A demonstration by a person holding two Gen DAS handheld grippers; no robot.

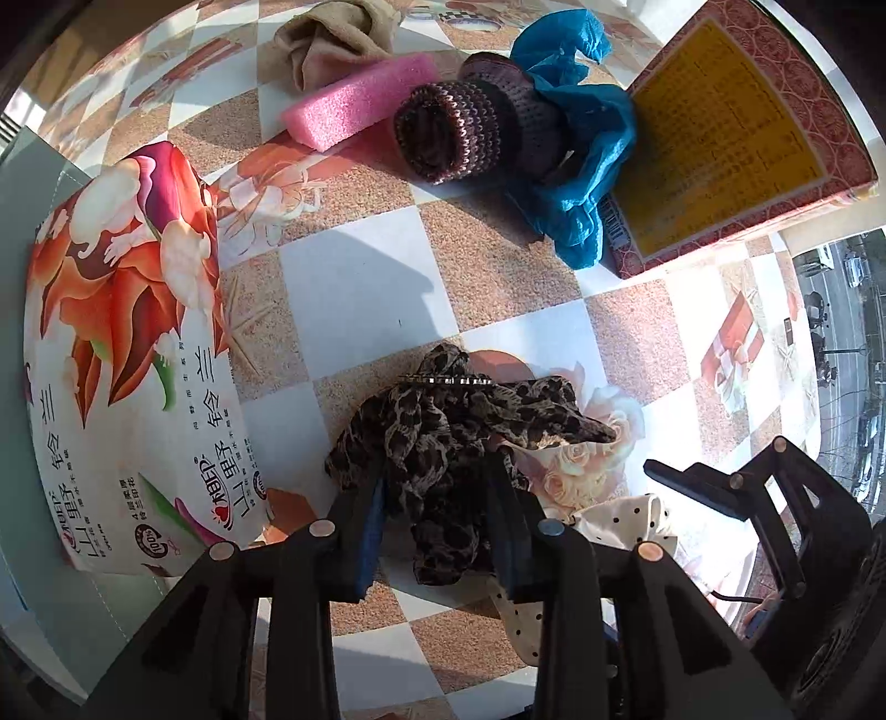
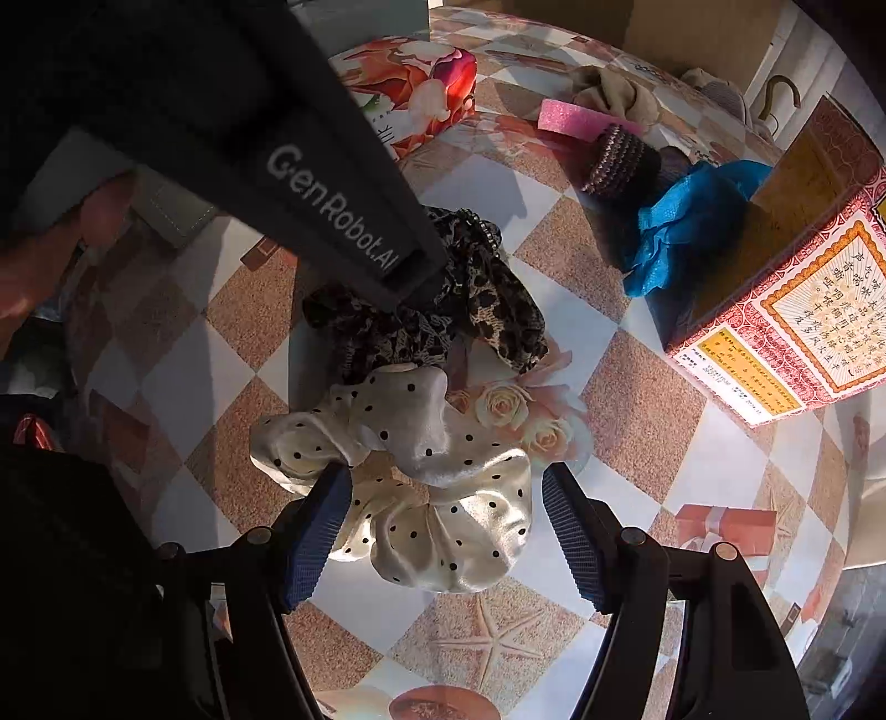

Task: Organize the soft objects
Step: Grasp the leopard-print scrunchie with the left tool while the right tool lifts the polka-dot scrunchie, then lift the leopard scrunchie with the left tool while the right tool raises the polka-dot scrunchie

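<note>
The left gripper (image 1: 437,487) has its two fingers (image 1: 368,531) drawn in on either side of the leopard-print scrunchie (image 1: 443,432), and the crumpled fabric fills the gap between them. It looks gripped, though the cloth hides the pads' contact, so the hold cannot be confirmed. Most of the scrunchie spills forward past the fingertips onto the checkered table (image 1: 354,293).

The right gripper (image 2: 446,493) stands wide open, holding nothing. The cream polka-dot scrunchie (image 2: 421,476) lies on the table between its fingers (image 2: 318,531). The left finger's blue pad touches or overlaps the fabric's edge, and the right pad stands just clear of it. From the right wrist view, the polka-dot scrunchie lies just in front of the leopard one, their edges touching.

Further back on the table are a pink foam block (image 1: 354,105), a beige cloth bundle (image 1: 338,39), a striped knitted piece (image 1: 459,127) and a crumpled blue cloth (image 1: 587,166) lying against a red and yellow box (image 1: 736,138). A flowered tissue pack (image 1: 127,343) lies to the left.
</note>
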